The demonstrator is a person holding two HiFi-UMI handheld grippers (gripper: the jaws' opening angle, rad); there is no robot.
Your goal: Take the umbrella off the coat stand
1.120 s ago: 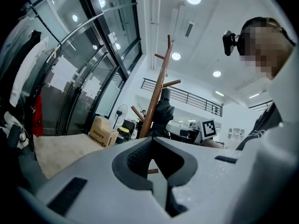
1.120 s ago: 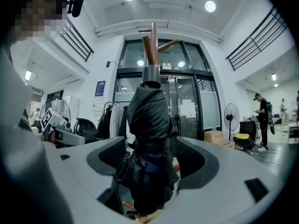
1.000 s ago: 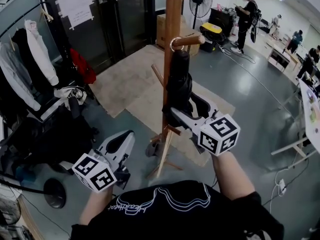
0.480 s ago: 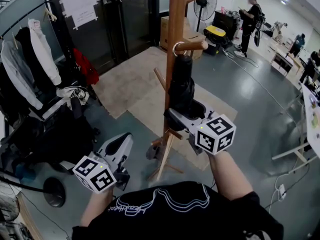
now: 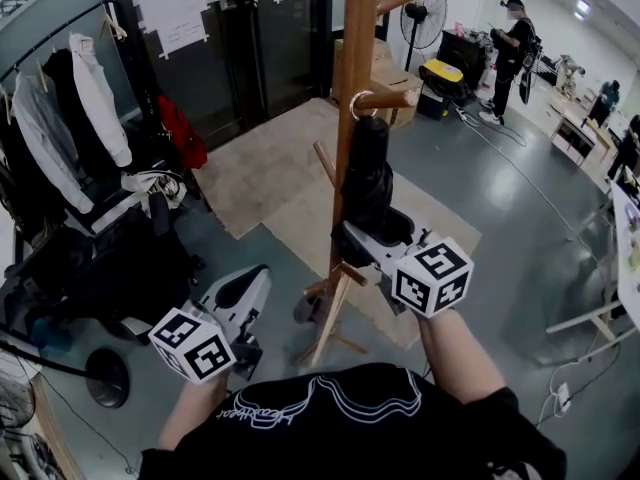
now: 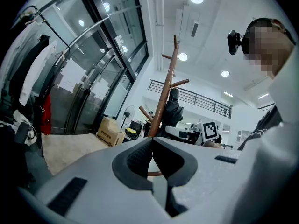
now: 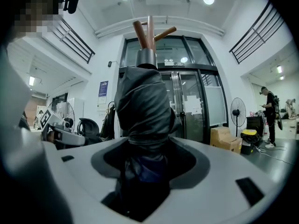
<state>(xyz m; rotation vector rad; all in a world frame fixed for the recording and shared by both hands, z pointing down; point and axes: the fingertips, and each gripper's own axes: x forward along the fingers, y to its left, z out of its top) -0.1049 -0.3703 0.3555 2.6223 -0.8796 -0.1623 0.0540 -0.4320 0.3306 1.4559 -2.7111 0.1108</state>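
A black folded umbrella hangs by a ring from a peg of the wooden coat stand. My right gripper reaches level around the umbrella's lower end. Its jaws are closing, with the umbrella between them and dark fabric filling most of the gap. In the right gripper view the right gripper looks up along the umbrella to the stand's pegs. My left gripper hovers low and to the left of the stand, shut and empty. The left gripper view shows the left gripper with the stand and umbrella beyond.
A clothes rack with jackets and a heap of dark bags stand at the left. Cardboard sheets lie on the floor behind the stand. A fan, boxes and a standing person are at the back, and a white table is at the right.
The right gripper's jaws have narrowed around the umbrella's lower end. Both hands have stayed about where they were, and the umbrella still hangs from the peg.
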